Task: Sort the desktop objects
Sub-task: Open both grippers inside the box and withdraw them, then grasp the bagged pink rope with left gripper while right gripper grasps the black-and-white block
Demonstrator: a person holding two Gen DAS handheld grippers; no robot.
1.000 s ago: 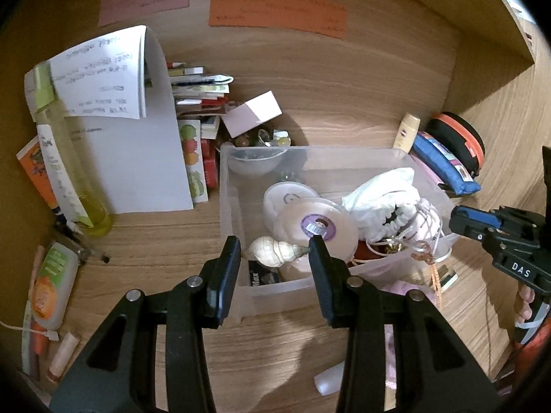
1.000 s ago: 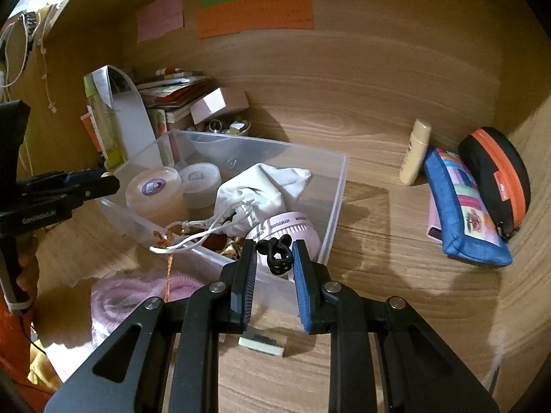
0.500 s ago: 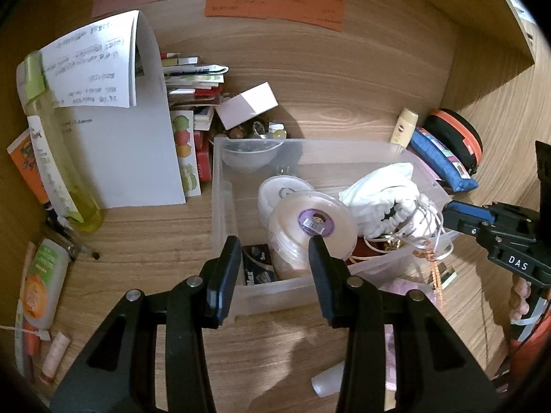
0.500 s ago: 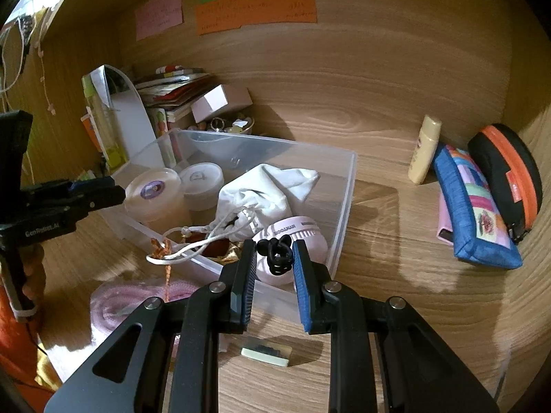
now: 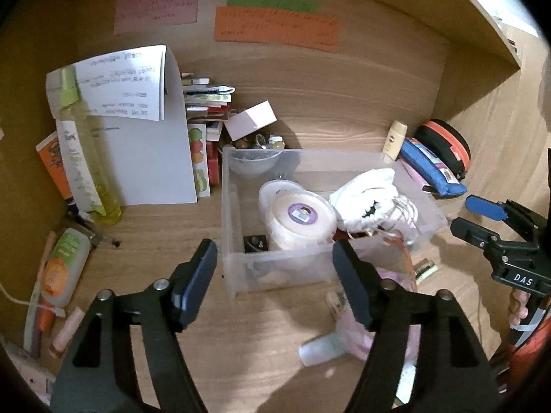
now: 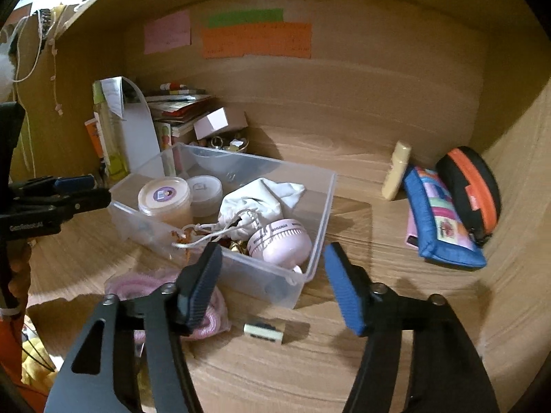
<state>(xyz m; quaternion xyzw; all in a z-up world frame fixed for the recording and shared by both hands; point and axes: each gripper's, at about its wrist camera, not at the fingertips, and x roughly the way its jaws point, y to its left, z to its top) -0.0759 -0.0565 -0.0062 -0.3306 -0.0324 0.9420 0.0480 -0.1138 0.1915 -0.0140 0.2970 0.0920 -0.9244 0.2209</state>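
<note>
right claw body, white letters: "DAS"
left claw body, pale lettering: looks like "GenRobot.AI", partly blurred
pink round device in the clear bin, band of small print on its rim: too small to read
pink, green and orange wall notes: handwriting, not legible
folded white paper: printed lines seen upside down, not legible
lid sticker on round tub: purple, text not legible
</note>
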